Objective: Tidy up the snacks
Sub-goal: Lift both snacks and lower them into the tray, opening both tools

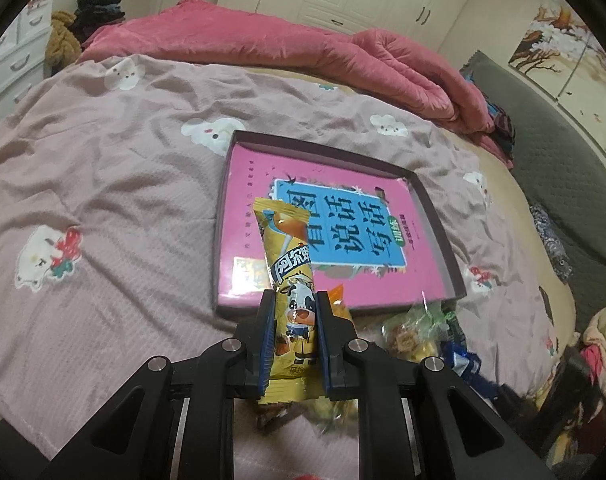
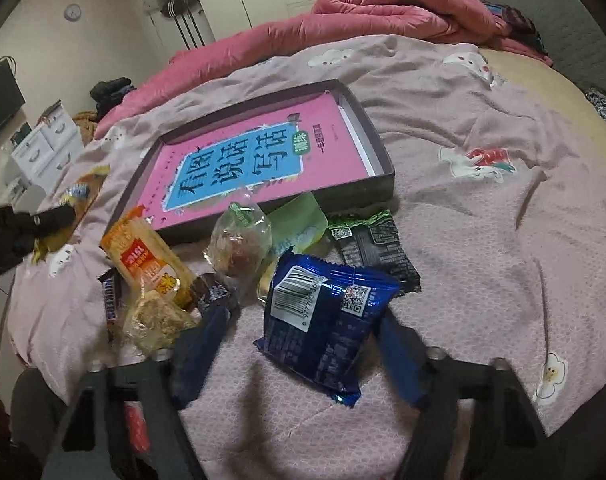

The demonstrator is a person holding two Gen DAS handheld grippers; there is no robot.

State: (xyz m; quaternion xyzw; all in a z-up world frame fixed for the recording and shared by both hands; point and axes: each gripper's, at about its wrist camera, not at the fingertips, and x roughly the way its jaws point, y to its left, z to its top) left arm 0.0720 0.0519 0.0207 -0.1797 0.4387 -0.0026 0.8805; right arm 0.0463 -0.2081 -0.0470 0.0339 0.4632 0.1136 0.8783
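Pink-lined tray (image 2: 383, 184) sits just behind scattered snack packets (image 2: 327, 320).

Yellow cow-print snack stick (image 1: 293, 300) upright above shallow box (image 1: 443, 224); other packets (image 2: 327, 320) beside it

left gripper (image 1: 294, 300) clamps yellow snack packet (image 1: 289, 256) — above the box (image 1: 443, 240).
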